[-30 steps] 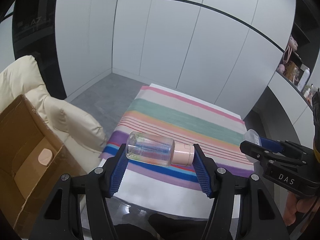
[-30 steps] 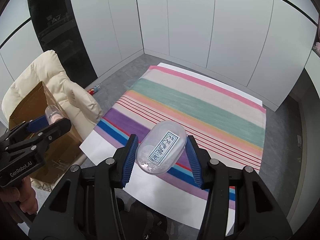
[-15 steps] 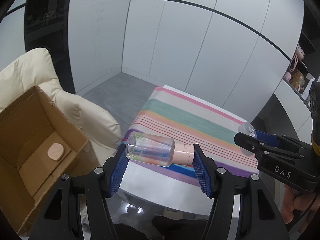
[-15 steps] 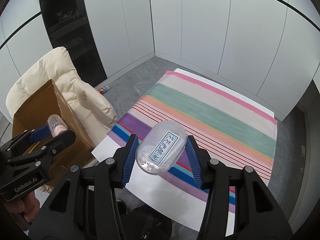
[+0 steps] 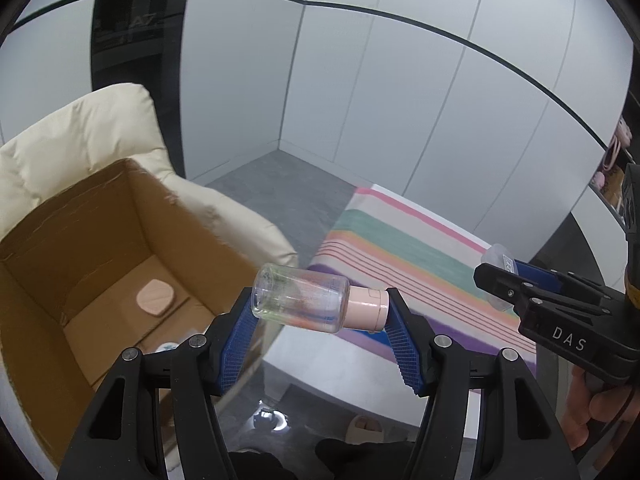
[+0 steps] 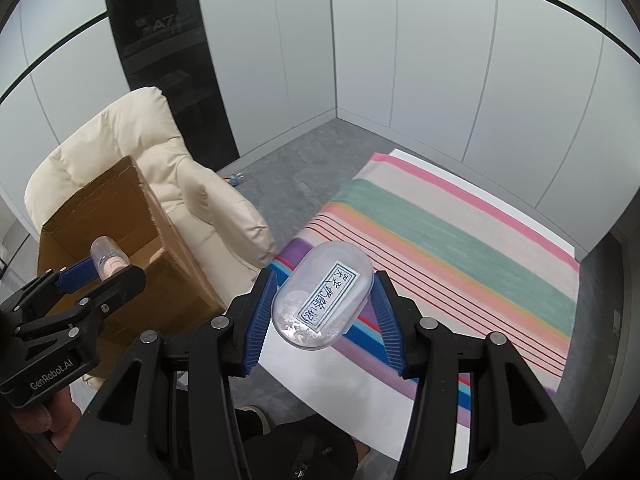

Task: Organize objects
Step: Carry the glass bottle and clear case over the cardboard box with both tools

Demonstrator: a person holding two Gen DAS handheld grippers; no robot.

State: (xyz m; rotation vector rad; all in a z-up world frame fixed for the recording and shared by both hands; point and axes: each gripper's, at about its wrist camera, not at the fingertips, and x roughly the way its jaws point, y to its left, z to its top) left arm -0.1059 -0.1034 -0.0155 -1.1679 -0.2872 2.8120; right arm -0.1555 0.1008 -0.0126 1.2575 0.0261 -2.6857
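My left gripper is shut on a clear bottle with a pink cap, held sideways just past the right wall of an open cardboard box. The same bottle shows in the right wrist view over the box. My right gripper is shut on a clear oval container with a blue-lettered label, held in the air above the striped cloth. The right gripper also shows in the left wrist view.
The box stands on a cream padded armchair. Inside it lie a pink oval item and a small white item. The striped cloth covers a white table. A small bottle lies on the grey floor.
Both grippers have swung left toward the box, each holding its object. The box now fills more of the left wrist view and the bottle sits near its right wall.
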